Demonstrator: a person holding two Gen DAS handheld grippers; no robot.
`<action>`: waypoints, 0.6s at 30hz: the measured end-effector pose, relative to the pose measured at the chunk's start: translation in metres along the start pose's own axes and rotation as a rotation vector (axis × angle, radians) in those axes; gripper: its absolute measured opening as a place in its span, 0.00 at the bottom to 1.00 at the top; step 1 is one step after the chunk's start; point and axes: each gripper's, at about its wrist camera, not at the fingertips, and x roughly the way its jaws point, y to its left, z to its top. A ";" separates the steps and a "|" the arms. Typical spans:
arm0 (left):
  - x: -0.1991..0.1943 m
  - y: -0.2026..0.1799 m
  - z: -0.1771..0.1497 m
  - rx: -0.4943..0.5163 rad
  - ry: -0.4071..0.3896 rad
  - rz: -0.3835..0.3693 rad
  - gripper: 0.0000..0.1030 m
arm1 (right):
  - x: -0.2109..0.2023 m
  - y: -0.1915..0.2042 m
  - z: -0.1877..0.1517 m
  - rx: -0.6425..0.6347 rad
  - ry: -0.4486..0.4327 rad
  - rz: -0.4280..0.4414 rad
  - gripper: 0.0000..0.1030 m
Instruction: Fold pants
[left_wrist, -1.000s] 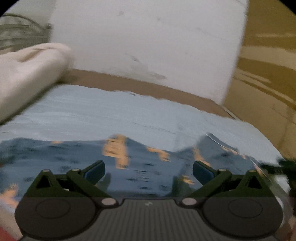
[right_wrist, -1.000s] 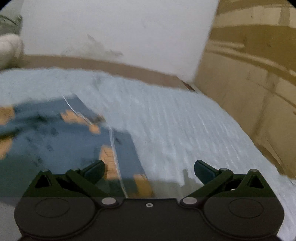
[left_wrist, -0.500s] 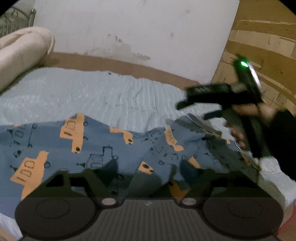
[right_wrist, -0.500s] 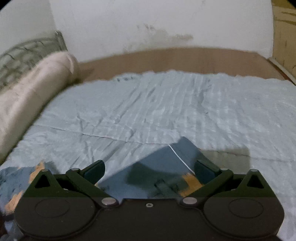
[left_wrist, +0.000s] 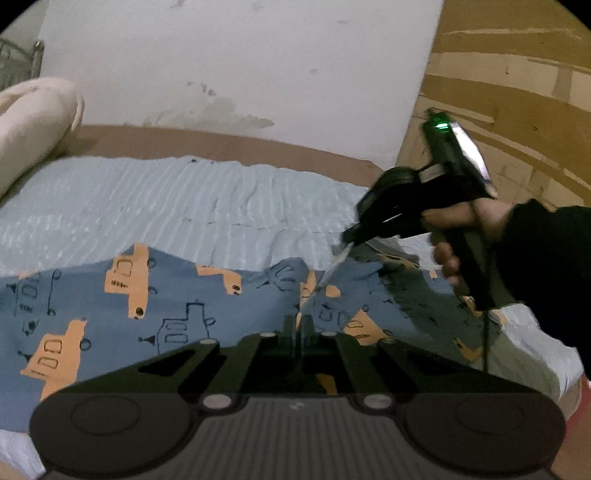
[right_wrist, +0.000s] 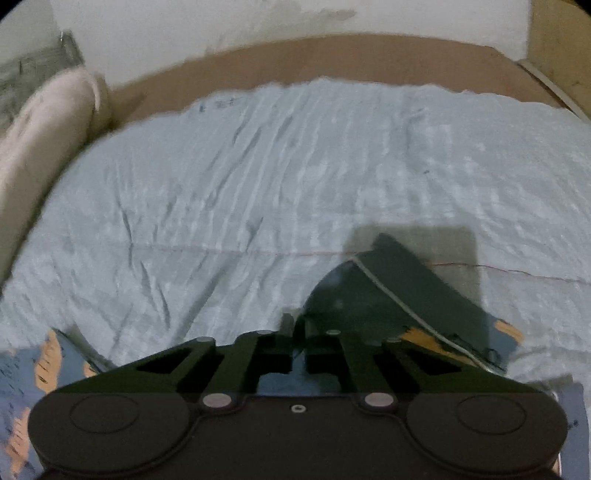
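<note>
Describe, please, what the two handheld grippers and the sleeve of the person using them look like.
Both grippers are black. The left gripper has two slim fingers on triangulated linkage arms with silver pivot pins, over a ribbed base flanked by two round discs. The right gripper matches it but has a smooth base; seen from the left wrist camera, its handle has a green light and a thin black cable. The sleeve is black.

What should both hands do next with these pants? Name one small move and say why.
Probably lift both grippers a little and carry the pinched edge across. The left gripper and right gripper are both shut on the blue pants, each pinching fabric by the white-piped edge, while the rest lies spread flat on the light blue bedsheet. Both grips look set, so the fold can begin.
</note>
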 end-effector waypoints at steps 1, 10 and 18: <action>-0.001 -0.002 0.000 0.009 -0.001 -0.001 0.01 | -0.010 -0.006 -0.003 0.016 -0.033 0.013 0.02; -0.006 -0.021 -0.011 0.125 0.006 0.000 0.00 | -0.115 -0.065 -0.068 0.184 -0.321 0.086 0.01; -0.001 -0.028 -0.036 0.187 0.079 0.037 0.00 | -0.151 -0.096 -0.167 0.342 -0.373 0.038 0.00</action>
